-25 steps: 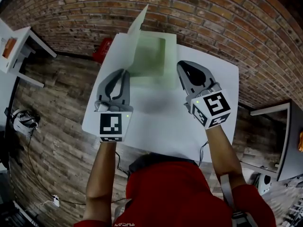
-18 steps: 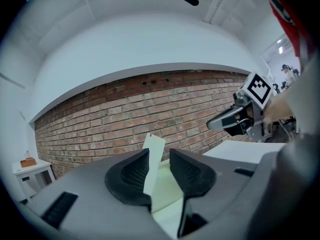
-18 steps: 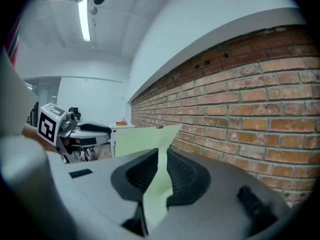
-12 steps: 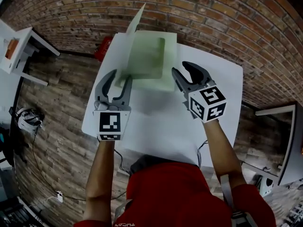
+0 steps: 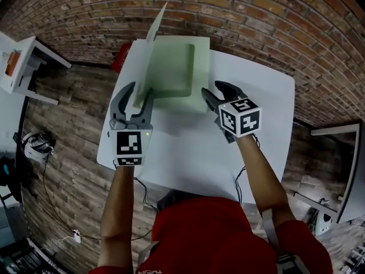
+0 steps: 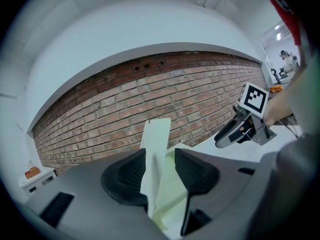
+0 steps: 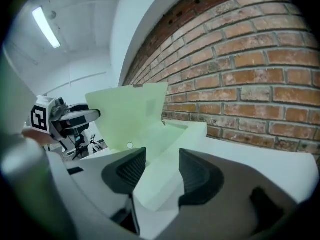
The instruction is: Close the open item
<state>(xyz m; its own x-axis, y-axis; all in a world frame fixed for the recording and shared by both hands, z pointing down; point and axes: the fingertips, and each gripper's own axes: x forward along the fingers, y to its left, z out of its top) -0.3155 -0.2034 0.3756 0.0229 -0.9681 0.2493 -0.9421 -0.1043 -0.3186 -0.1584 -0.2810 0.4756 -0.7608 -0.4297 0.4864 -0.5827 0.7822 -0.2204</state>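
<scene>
A pale green box (image 5: 171, 73) lies open at the far side of the white table (image 5: 251, 153), its lid (image 5: 153, 30) standing upright along the left side. My left gripper (image 5: 138, 90) is at the box's near-left corner. Its jaws are opening, and the lid's edge (image 6: 156, 144) stands between them without being pinched. My right gripper (image 5: 212, 90) is at the near-right corner, jaws also opening. In the right gripper view that corner of the box (image 7: 175, 139) sits in the gap between the pads, which do not press on it.
A brick wall (image 5: 274, 21) runs close behind the table. A red object (image 5: 121, 59) lies on the wood floor by the table's far-left corner. A white side table (image 5: 17, 61) stands at the left and another desk (image 5: 348, 170) at the right.
Both grippers moved forward to the box's near corners, and both sets of jaws went from shut to wide apart. The box and lid have not moved on the table.
</scene>
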